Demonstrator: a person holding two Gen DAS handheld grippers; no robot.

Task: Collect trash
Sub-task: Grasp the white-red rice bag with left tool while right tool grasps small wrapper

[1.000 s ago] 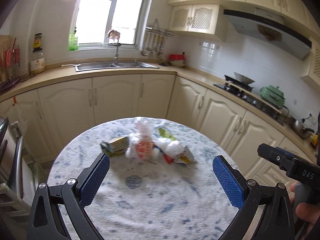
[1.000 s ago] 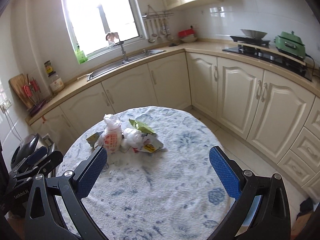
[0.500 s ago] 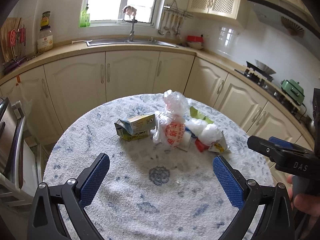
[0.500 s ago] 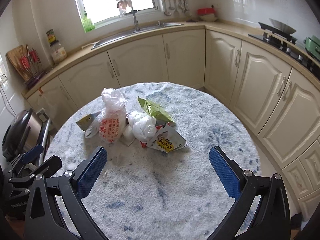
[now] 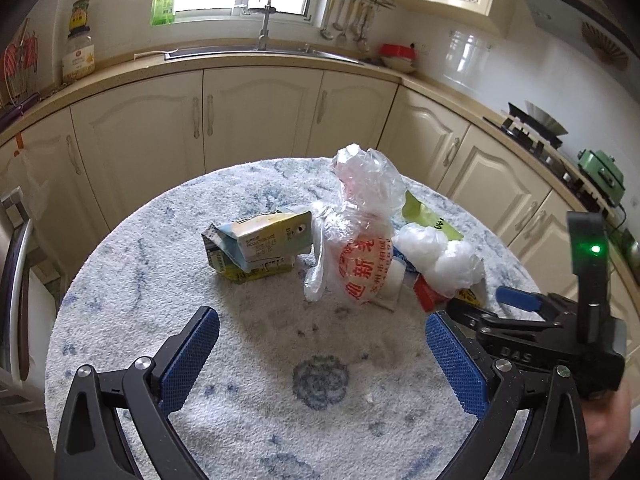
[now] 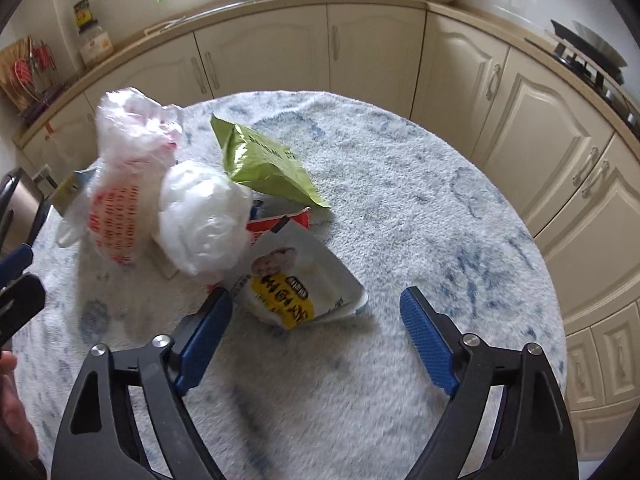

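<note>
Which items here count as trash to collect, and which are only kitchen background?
Trash on the round table:
- crushed drink carton
- clear plastic bag with red print
- crumpled white plastic
- green snack packet
- white and yellow food pouch
- red wrapper

Background:
- green dish soap bottle
- jar
- red bowl
- wok

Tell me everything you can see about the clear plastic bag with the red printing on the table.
The clear plastic bag is thin, crinkled film with red Chinese characters on its bulging lower half. Its top is gathered into a loose, crumpled tuft, and it stands roughly upright on the fuzzy blue-and-white table cover. A flattened drink carton lies against one side and a white crumpled plastic wad presses against the other. No gripper touches it.
</note>
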